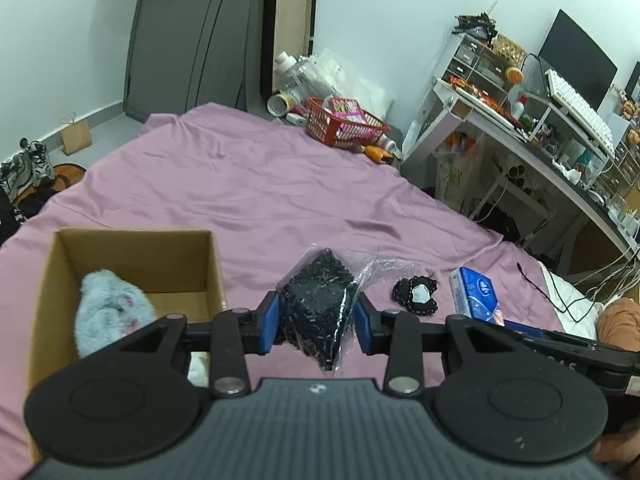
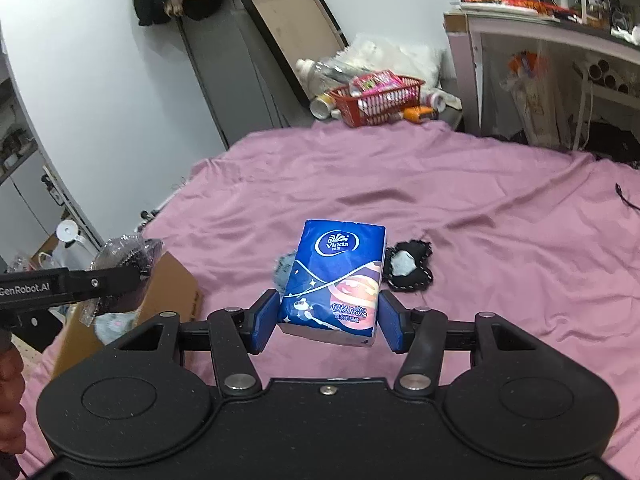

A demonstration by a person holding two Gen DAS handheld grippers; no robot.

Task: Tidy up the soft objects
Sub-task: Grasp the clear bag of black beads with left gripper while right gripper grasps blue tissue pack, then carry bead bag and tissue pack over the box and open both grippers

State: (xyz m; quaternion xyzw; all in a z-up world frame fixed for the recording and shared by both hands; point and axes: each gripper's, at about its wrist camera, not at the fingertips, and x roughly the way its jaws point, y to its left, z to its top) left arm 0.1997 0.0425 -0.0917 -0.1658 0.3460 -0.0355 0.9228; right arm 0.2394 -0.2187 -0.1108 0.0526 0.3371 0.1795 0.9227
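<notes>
My left gripper (image 1: pixel 316 320) clamps a black knit bundle in clear plastic (image 1: pixel 320 304), lifted just right of the cardboard box (image 1: pixel 132 248); a grey fluffy toy (image 1: pixel 112 308) lies inside. My right gripper (image 2: pixel 328 320) pinches the blue tissue pack (image 2: pixel 336 280) above the pink sheet (image 2: pixel 440 208). A black-edged pad (image 2: pixel 408 266) lies just beyond. Red basket (image 2: pixel 376 100) far off.

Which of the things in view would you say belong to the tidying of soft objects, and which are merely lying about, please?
Part of the job:
- black item in clear wrap, clamped in the left gripper
- blue tissue pack, between the right gripper fingers
- cardboard box holding a grey fluffy item
- black-and-white patch on the bedsheet

Lying about:
- red basket
- black cable
- desk
</notes>
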